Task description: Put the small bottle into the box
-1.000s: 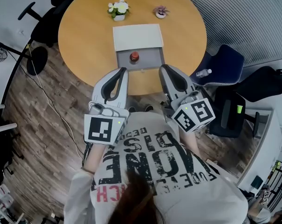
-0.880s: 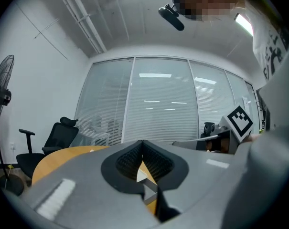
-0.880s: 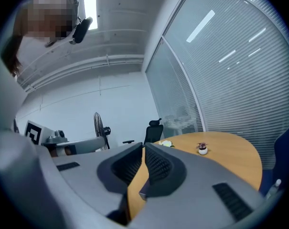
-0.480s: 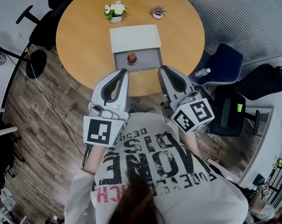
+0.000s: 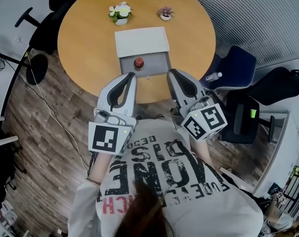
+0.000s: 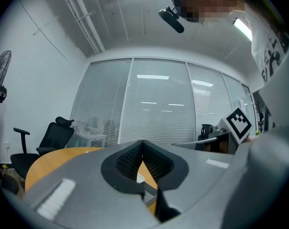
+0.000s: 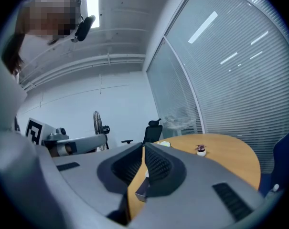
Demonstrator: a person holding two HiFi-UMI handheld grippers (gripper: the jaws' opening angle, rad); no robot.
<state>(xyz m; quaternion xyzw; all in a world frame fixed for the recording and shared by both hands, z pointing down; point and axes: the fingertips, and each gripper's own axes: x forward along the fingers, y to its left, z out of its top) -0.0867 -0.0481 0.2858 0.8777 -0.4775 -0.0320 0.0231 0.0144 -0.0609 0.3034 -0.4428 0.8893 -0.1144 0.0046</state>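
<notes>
Small bottle (image 5: 138, 62) with the red cap was sitting upright inside the box (image 5: 141, 41), in the gray open section on the side nearer the person, with the white flat part of the box right behind it. Box was roughly mid-table (image 5: 85, 48), a round wooden one. Neither tool was anywhere on the bottle. The left tool (image 5: 131, 75) and right tool (image 5: 171, 73) were both held out level at the near edge of the table, side by side, with the box's open end between and just beyond their tips, clearly apart from it. In the left gripper view the left tool (image 6: 143, 144) had its jaws pressed together with nothing in them, and same deal in the right gripper view, where the right tool (image 7: 144, 150) was closed up tip to tip, empty. At the far side of the table were two little potted plants, a white-flowered pot (image 5: 119, 12) and a smaller pinkish plant (image 5: 165, 13), both well away from the box. Off to the right a blue chair (image 5: 238, 65) had a clear water bottle (image 5: 214, 76) lying on it, and a black office chair (image 5: 38, 26) stood at the upper left on the wood floor (image 5: 45, 132).
</notes>
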